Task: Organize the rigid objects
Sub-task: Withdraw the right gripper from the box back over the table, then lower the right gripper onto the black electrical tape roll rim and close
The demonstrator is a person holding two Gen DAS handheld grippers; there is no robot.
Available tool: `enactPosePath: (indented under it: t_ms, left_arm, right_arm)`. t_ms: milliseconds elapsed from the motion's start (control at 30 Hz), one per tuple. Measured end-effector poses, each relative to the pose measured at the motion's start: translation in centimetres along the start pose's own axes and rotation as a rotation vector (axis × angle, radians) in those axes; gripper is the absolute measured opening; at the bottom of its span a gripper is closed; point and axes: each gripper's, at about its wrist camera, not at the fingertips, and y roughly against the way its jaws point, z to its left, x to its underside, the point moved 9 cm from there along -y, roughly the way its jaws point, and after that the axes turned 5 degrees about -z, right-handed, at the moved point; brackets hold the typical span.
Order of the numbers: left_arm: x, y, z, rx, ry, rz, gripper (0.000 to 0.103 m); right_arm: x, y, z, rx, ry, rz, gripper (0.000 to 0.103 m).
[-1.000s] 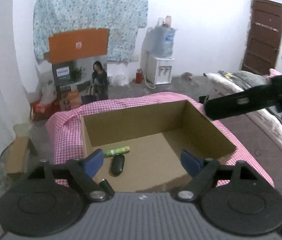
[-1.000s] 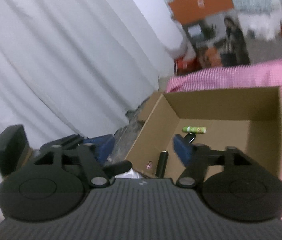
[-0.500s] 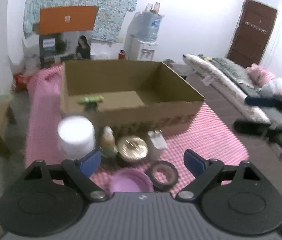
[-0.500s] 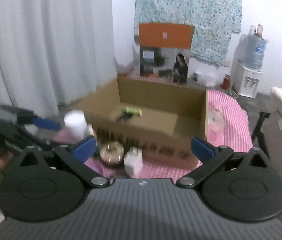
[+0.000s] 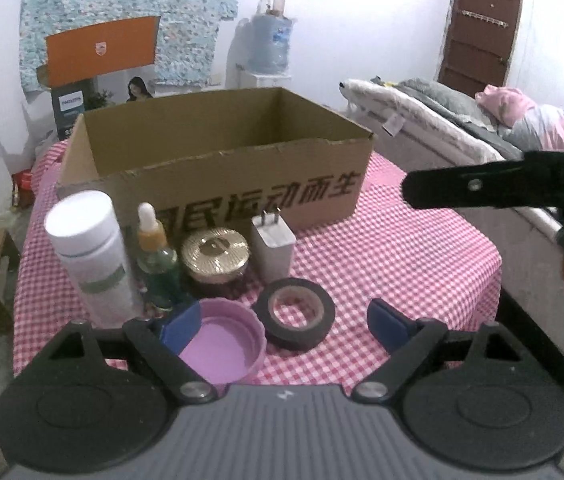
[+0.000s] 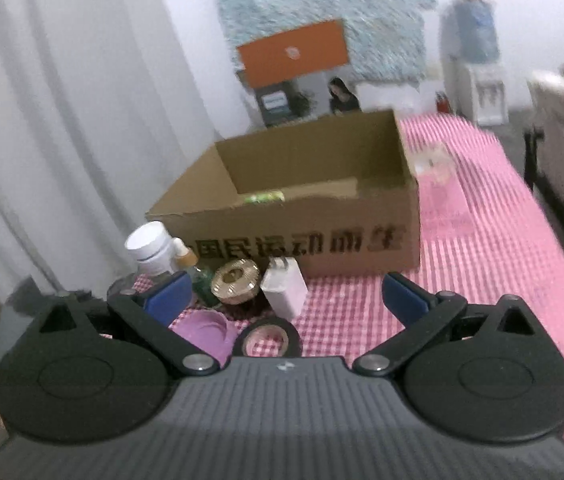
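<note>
A: Both grippers hang above the near edge of the desk [image 5: 421, 248], jaws spread wide and nothing between them. The things to sort stand in a cluster between that near edge and the cardboard box [image 5: 218, 184]: white bottle [image 5: 90, 252], dropper bottle [image 5: 156, 256], gold-lidded jar [image 5: 216, 256], white charger [image 5: 274, 250], black tape roll [image 5: 295, 314] and purple lid [image 5: 222, 340].

B: Which would you take first?

A: I'd judge the tape roll or the purple lid, since they lie nearest the left gripper [image 5: 285, 326] and nothing blocks them. For the tape, set one finger inside the ring and one outside, or span the whole roll; it lies flat, so come down steeply. The lid is shallow, so pinch its wall, not its floor.

B: Any risk?

A: The bottles stand upright and close together, touching or nearly so. A wide sweep towards the lid could tip the dropper bottle. Lift straight up before carrying over the box's front wall.

B: What does each camera add?

A: The left view is sharp and shows the cluster plainly, with part of the other gripper at the right edge, but the box floor is hidden. The right view, blurred, looks over the wall from the box's left front corner and shows a green item [image 6: 264, 198] already inside. The right gripper [image 6: 285, 298] sits over the same cluster.
</note>
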Motion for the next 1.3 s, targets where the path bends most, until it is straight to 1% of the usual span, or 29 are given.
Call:
enactPosePath:
  t_ms: [133, 300, 367, 433, 467, 500, 533, 600, 733, 833, 1000, 1067, 1133, 1200, 1300]
  left_arm:
    - [0.7, -1.1, -0.6, 0.007, -0.025, 0.031, 0.088]
    - [1.4, -2.8, -1.5, 0.006, -0.069, 0.075, 0.075]
    - [1.5, -3.6, -1.9, 0.001, -0.1, 0.088, 0.07]
    - [1.5, -4.2, -2.1, -0.011, -0.128, 0.097, 0.069]
    - [1.5, -4.5, -2.2, -0.014, -0.137, 0.101, 0.067]
    - [1.5, -4.8, -2.2, -0.016, -0.143, 0.107, 0.065]
    - [1.4, -5.0, -2.1, -0.013, -0.144, 0.11, 0.062]
    - [1.5, -5.4, -2.1, 0.0, -0.144, 0.117, 0.061]
    - [1.4, -5.8, -2.5, 0.014, -0.159, 0.127, 0.059]
    - [1.5, -6.3, -3.0, 0.029, -0.168, 0.14, 0.058]
    - [1.9, -6.9, -3.6, 0.04, -0.2, 0.153, 0.058]
    - [1.8, -7.1, -4.0, 0.043, -0.21, 0.155, 0.058]
    - [1.9, -7.2, -4.2, 0.067, -0.198, 0.168, 0.058]
    - [2.0, -7.3, -4.6, 0.085, -0.189, 0.173, 0.057]
    - [1.9, -7.1, -5.1, 0.093, -0.201, 0.163, 0.057]
  right_arm:
    - [1.8, -1.3, -1.3, 0.002, -0.059, 0.051, 0.102]
    - [3.1, -3.1, -1.5, -0.024, -0.085, 0.104, 0.101]
    - [3.3, -4.0, -1.4, -0.025, -0.091, 0.124, 0.097]
    - [3.7, -4.7, -1.4, -0.024, -0.089, 0.147, 0.086]
    - [4.0, -5.1, -1.3, -0.027, -0.083, 0.16, 0.082]
    - [4.2, -5.6, -1.1, -0.031, -0.074, 0.176, 0.076]
    - [4.5, -6.0, -1.0, -0.034, -0.066, 0.191, 0.073]
    - [4.9, -6.8, -0.7, -0.04, -0.043, 0.221, 0.062]
    - [5.5, -8.3, -0.6, -0.037, -0.005, 0.266, 0.05]
    - [5.9, -9.5, -0.4, -0.047, 0.021, 0.306, 0.046]
    - [6.6, -10.9, -0.2, -0.055, 0.081, 0.36, 0.043]
    - [6.7, -11.1, -0.1, -0.05, 0.11, 0.364, 0.04]
    - [6.6, -11.0, -0.1, -0.041, 0.133, 0.365, 0.038]
    - [6.6, -10.8, -0.3, -0.041, 0.139, 0.366, 0.038]
    - [6.6, -10.3, -0.8, -0.03, 0.147, 0.364, 0.038]
